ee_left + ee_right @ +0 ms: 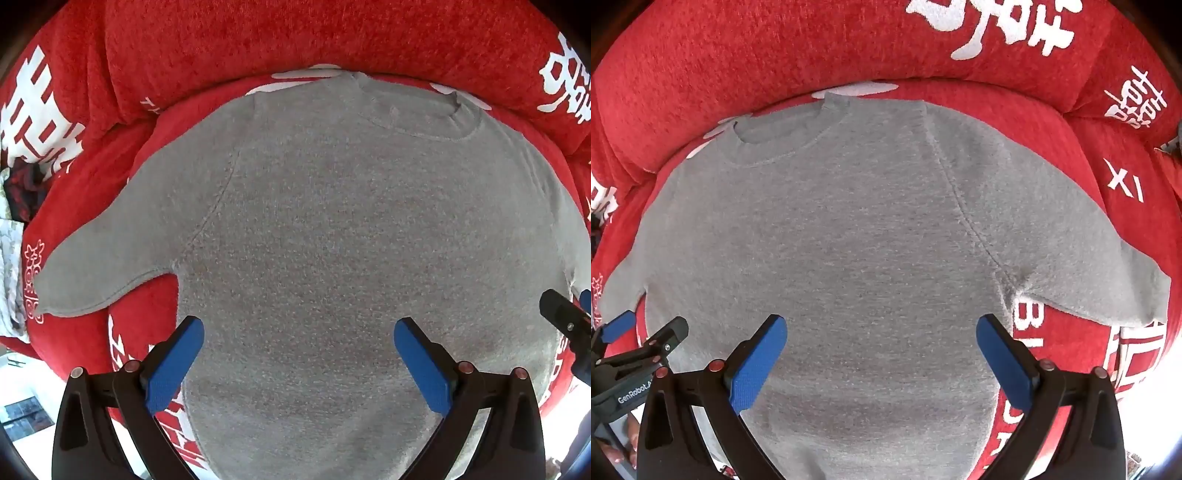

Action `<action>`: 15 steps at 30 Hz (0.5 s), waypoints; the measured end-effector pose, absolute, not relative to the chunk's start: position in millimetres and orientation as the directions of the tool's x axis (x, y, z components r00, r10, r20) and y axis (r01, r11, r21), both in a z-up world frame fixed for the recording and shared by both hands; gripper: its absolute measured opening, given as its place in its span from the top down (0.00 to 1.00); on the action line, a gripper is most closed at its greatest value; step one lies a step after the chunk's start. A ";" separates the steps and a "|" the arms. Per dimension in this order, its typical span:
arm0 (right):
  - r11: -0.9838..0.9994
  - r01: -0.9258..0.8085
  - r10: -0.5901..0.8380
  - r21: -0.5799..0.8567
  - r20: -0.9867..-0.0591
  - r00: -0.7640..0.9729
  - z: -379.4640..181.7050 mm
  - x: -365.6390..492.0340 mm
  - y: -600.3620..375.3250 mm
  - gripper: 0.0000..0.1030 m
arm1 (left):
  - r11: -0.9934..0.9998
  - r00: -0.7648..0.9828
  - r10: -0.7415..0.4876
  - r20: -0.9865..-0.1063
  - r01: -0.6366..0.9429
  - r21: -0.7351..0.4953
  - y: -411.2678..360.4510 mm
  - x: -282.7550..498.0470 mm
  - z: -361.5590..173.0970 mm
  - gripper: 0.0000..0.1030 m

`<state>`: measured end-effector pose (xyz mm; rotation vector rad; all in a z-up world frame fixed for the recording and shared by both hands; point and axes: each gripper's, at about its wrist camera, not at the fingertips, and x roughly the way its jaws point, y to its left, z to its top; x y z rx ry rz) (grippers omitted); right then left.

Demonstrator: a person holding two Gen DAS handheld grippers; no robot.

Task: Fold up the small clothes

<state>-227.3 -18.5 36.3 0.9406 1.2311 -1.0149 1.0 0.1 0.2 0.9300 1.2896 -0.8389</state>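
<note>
A small grey sweater [332,229] lies flat and spread out on a red cover, neck away from me; it also fills the right wrist view [849,240]. Its left sleeve [110,266] sticks out to the left, its right sleeve [1089,266] to the right. My left gripper [298,332] is open and empty, hovering over the lower left body of the sweater. My right gripper [881,330] is open and empty over the lower right body. Each gripper shows at the edge of the other's view: the right one [565,314], the left one [639,339].
The red cover with white characters [258,37] drapes a seat with a raised back cushion [812,48] behind the sweater. Patterned fabric lies at the far left [11,229]. A bright floor shows past the seat's front edge [22,387].
</note>
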 end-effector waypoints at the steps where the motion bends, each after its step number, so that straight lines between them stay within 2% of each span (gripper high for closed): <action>1: 0.288 0.957 -0.094 0.021 -0.994 0.050 36.2 -226.6 -19.2 0.01 | 0.409 0.100 0.000 -0.995 0.908 0.091 0.2 1.9 0.4 0.00; 15: 0.303 0.953 -0.110 -0.006 -0.993 0.028 34.4 -220.3 -17.4 0.01 | 0.413 0.097 0.008 -0.995 0.906 0.092 7.2 9.8 -3.3 0.00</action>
